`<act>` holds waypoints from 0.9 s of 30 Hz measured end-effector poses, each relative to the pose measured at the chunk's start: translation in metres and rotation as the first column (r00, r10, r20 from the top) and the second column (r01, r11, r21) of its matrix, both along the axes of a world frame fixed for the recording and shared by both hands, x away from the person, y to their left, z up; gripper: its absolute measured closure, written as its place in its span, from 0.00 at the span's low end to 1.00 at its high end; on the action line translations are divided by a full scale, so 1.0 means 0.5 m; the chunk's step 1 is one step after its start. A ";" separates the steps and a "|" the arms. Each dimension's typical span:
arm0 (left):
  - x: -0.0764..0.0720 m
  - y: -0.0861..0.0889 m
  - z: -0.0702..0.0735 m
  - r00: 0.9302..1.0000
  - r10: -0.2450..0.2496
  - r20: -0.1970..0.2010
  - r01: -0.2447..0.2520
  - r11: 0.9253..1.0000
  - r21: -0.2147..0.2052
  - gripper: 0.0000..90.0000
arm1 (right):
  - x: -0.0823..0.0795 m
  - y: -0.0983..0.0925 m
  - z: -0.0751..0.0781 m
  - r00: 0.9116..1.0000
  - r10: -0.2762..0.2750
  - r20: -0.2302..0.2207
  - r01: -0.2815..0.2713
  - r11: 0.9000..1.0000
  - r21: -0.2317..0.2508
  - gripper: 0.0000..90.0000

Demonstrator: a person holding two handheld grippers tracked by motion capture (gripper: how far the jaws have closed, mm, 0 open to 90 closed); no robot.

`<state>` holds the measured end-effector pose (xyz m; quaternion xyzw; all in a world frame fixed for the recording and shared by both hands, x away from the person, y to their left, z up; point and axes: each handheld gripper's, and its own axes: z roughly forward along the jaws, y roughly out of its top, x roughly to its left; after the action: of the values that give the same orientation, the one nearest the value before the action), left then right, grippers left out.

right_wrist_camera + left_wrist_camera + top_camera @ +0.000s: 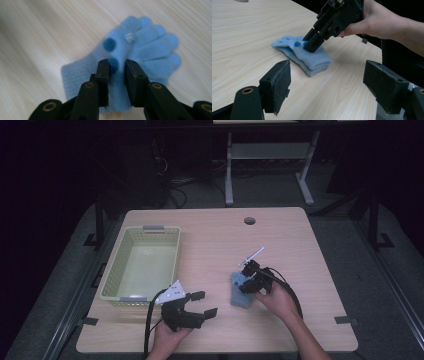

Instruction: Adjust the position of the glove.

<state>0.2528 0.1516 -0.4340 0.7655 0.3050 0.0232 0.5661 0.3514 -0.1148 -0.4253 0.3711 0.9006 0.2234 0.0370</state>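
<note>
High view: pale blue gloves (pixel 240 291) lying right of the desk (pixel 280 240) middle, toward the near edge, well apart from the green basket (pixel 141 263) at the left edge. Right gripper (pixel 248 281) down on the gloves; left gripper (pixel 204 304) hovering near the near edge, jaws wide open and empty.

Left gripper view: gloves (pixel 302 55) stacked flat, right gripper (pixel 312 44) pressing into their top.

Right gripper view: jaws of the right gripper (pixel 116 72) slightly parted, straddling a ridge of the gloves (pixel 147 50); pads beside the cloth, apparently not pinching. Long axis running from cuff, near the jaws, to fingertips pointing away, up and right.

Step in hand, by judgement: taking hold of the gloves. Next: closing the jaws on the cloth, lifting, probably carrying toward the basket.
</note>
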 end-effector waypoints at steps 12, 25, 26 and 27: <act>-0.001 -0.004 -0.002 1.000 -0.003 -0.003 0.003 1.000 0.004 0.24 | -0.003 -0.008 0.014 0.997 -0.035 0.066 0.032 0.998 0.051 0.80; -0.001 -0.003 -0.002 1.000 -0.010 -0.002 0.010 1.000 0.009 0.24 | 0.011 -0.001 -0.026 0.999 -0.050 0.001 0.050 0.995 0.083 0.91; -0.001 -0.004 -0.002 1.000 -0.010 -0.004 0.010 1.000 0.007 0.24 | 0.010 -0.001 -0.026 0.999 -0.050 0.002 0.050 0.995 0.084 0.90; -0.001 -0.005 -0.003 1.000 -0.009 -0.006 0.009 1.000 0.004 0.24 | 0.010 -0.002 -0.025 0.999 -0.049 0.007 0.048 0.995 0.085 0.88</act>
<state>0.2521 0.1491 -0.4354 0.7681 0.3033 0.0190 0.5636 0.3565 -0.1155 -0.4379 0.3931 0.8808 0.2622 0.0305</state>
